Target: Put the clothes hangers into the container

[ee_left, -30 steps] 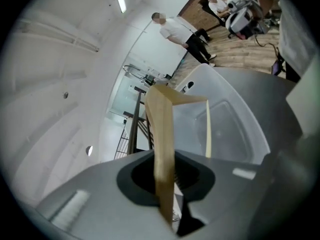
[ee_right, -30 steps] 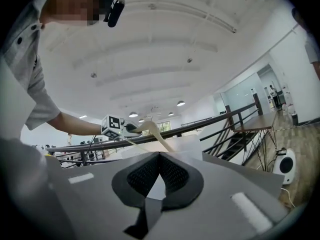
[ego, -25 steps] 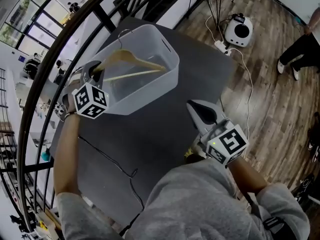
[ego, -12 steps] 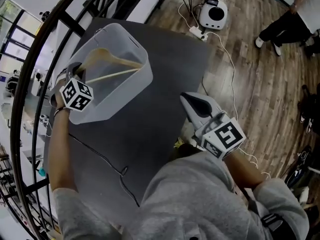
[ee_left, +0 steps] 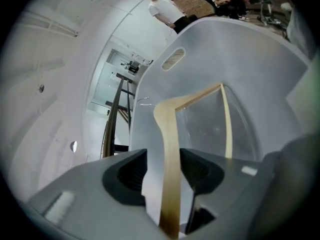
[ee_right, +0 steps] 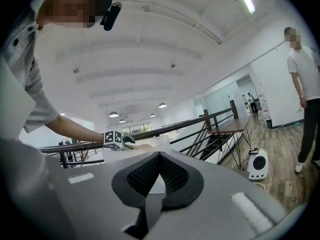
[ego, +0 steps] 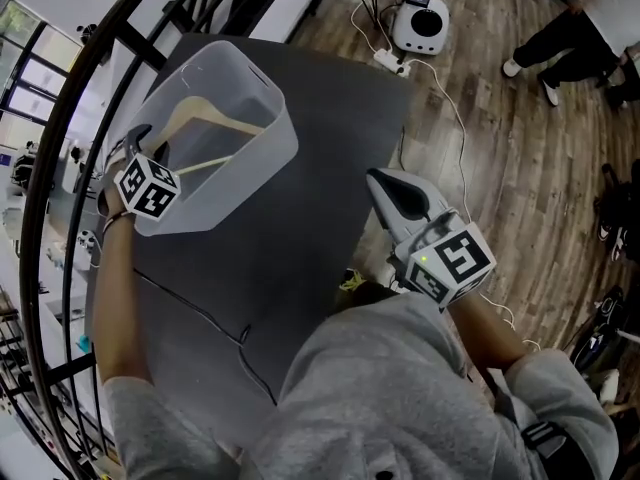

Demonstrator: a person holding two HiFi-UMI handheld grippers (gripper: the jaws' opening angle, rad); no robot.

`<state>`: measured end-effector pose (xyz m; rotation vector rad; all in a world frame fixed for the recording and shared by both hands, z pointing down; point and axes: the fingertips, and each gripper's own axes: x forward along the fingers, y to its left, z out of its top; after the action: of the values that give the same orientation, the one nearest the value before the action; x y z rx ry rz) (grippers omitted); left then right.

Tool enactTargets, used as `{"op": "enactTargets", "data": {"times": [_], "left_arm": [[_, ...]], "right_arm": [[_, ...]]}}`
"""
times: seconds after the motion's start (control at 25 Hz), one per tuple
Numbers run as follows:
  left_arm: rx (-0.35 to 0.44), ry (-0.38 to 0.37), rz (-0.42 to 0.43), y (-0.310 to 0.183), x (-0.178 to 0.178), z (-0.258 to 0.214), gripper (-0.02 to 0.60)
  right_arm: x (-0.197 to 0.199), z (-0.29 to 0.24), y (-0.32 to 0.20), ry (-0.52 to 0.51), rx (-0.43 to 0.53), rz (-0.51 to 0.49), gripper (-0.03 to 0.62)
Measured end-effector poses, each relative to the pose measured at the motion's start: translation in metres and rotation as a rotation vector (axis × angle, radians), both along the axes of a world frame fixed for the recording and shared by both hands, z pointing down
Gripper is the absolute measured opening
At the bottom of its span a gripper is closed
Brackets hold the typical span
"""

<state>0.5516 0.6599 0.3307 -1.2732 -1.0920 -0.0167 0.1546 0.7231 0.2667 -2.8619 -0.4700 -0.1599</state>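
A wooden clothes hanger [ego: 208,120] lies tilted inside the translucent white container [ego: 272,104] at the table's far left. My left gripper [ego: 152,144] reaches over the container's near rim. In the left gripper view the hanger's arm [ee_left: 170,149] runs between the jaws with a gap on each side. The jaws have just been opening, and the pads no longer press on the wood. My right gripper [ego: 386,182] hovers over the table's right edge, away from the container. Its jaws [ee_right: 159,157] meet at the tips with nothing between them.
The dark grey table [ego: 310,238] carries a thin black cable [ego: 205,316] near its front. A black railing [ego: 60,148] curves along the left. On the wood floor lie a white round device [ego: 420,23] and a cord; a person [ego: 565,38] stands at top right.
My left gripper has sunk toward the container with the hanger, and its jaws have opened off the wood. The right gripper has shifted slightly sideways, still shut.
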Motion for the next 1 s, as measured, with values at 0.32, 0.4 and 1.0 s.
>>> {"op": "enactTargets", "data": {"times": [0.32,0.4,1.0], "left_arm": [[-0.315,-0.164,-0.192,-0.043,0.0,-0.078,0.285],[-0.477,-0.222,-0.244,-0.064,-0.013,-0.107,0.279],[-1.103,-0.593,-0.45,-0.178,-0.206,-0.113,0.014]], "right_arm": [[-0.003,-0.018,-0.007,0.018,-0.034,-0.027,-0.003],[-0.003,-0.023,-0.01,0.023,-0.048,-0.039,-0.003],[0.015,-0.031,-0.022,0.032,-0.083,-0.132,-0.003]]}}
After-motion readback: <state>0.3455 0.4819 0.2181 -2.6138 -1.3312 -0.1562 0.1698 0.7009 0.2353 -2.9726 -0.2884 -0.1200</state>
